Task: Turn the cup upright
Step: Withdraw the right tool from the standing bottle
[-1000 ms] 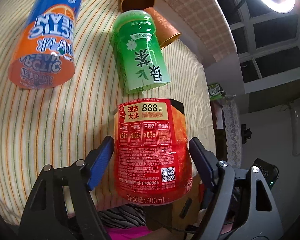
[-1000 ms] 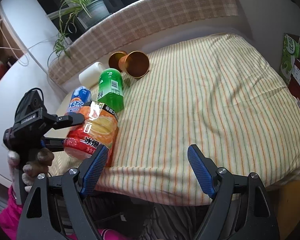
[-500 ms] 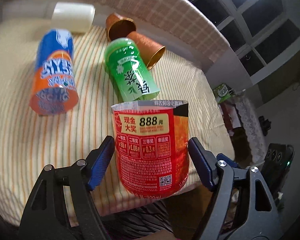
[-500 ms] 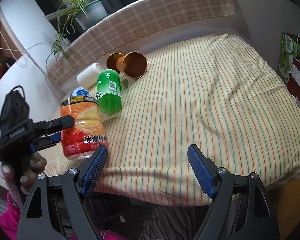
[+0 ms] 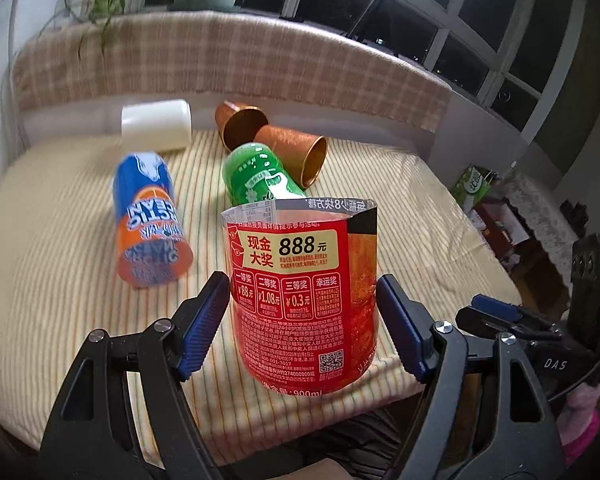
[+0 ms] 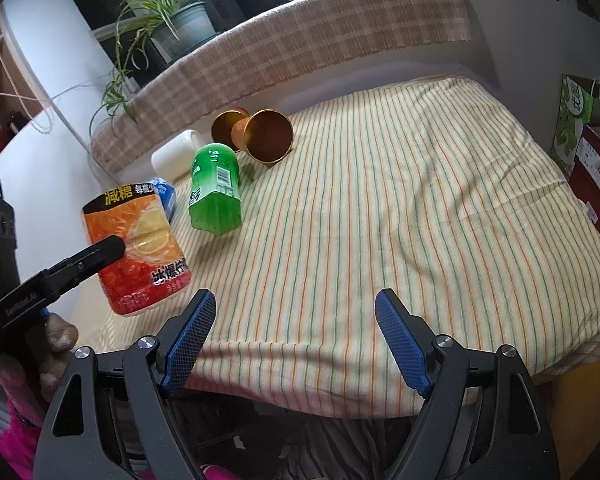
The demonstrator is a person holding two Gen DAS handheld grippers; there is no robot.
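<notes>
The red cup [image 5: 304,300], a cut-off bottle, stands nearly upright at the near left edge of the striped bed [image 6: 420,220], open end up, leaning slightly. The left tongs [image 5: 303,320] grip its sides. Behind it lie a blue-orange cup [image 5: 148,220], a white cup [image 5: 156,125], a green cup [image 6: 216,188] and two copper cups [image 6: 266,136], all on their sides. The right tongs [image 6: 296,340] gape wide over the near edge, holding nothing. The red cup's base contact is unclear.
</notes>
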